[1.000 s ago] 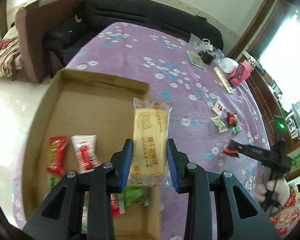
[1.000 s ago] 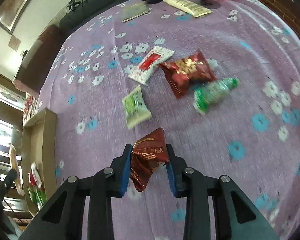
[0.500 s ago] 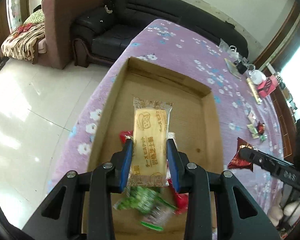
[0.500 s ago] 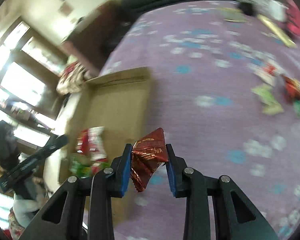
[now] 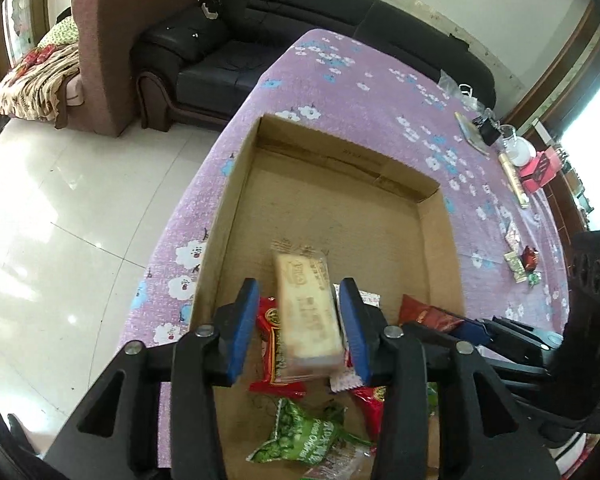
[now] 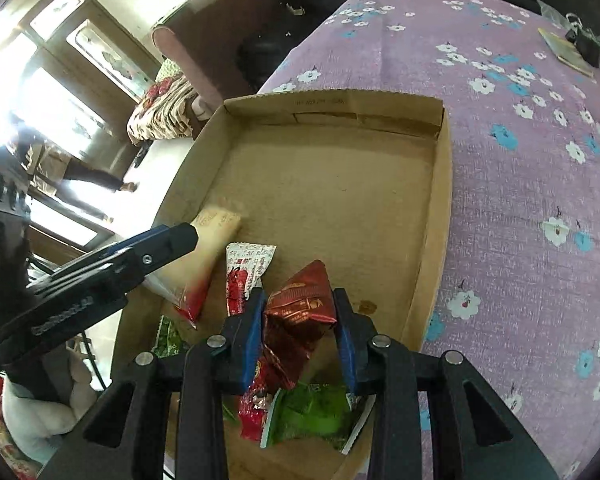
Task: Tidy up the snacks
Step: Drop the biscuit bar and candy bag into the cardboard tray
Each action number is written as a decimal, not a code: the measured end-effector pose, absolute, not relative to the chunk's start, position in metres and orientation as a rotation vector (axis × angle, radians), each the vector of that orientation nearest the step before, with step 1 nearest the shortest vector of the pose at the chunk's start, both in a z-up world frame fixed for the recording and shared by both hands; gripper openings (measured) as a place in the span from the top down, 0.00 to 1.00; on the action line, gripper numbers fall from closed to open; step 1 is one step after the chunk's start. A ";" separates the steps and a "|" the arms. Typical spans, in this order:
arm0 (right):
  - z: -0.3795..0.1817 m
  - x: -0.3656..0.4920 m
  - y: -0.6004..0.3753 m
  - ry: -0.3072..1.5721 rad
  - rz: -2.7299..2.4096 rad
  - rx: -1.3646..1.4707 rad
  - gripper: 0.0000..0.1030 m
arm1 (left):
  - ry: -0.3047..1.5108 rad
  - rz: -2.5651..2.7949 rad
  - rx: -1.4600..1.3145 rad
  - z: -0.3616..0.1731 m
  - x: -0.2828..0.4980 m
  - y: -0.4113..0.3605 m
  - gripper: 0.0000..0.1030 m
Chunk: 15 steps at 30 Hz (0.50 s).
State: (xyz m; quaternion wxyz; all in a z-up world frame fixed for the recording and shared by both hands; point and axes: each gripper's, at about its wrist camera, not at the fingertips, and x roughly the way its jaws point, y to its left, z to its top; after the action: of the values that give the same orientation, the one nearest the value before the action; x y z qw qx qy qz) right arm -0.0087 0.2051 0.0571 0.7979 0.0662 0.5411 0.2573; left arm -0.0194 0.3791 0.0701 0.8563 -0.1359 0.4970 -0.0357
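Both tools hang over the cardboard box, which sits on the purple flowered worktop. The left tool stands released: the yellow biscuit pack is blurred between its parted jaws, apparently dropping free toward the wrappers at the near end of the box. The right tool has its jaws spread too, and the crinkled red foil snack sits loose between them. Both look light; the biscuit is probably stiff and breakable, best pinched across its narrow sides mid-length, the foil soft and slippery. More snacks lie well beyond the box.
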 end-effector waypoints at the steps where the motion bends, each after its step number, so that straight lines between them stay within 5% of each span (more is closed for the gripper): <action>1: 0.059 -0.009 0.207 1.154 0.547 0.131 0.64 | 1.039 -0.075 -0.288 0.074 -0.021 0.380 0.51; 6: 0.074 -0.014 0.207 1.118 0.550 0.089 0.63 | 0.979 -0.061 -0.320 0.103 -0.039 0.388 0.32; 15: 0.099 -0.030 0.192 1.052 0.507 0.122 0.63 | 0.843 -0.058 -0.439 0.139 -0.079 0.396 0.29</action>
State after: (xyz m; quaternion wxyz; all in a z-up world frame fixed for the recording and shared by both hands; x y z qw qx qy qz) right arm -0.0303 0.1922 0.0988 0.8327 0.0576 0.4961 0.2391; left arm -0.0791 0.3964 0.1388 0.8887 -0.2113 0.4058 -0.0279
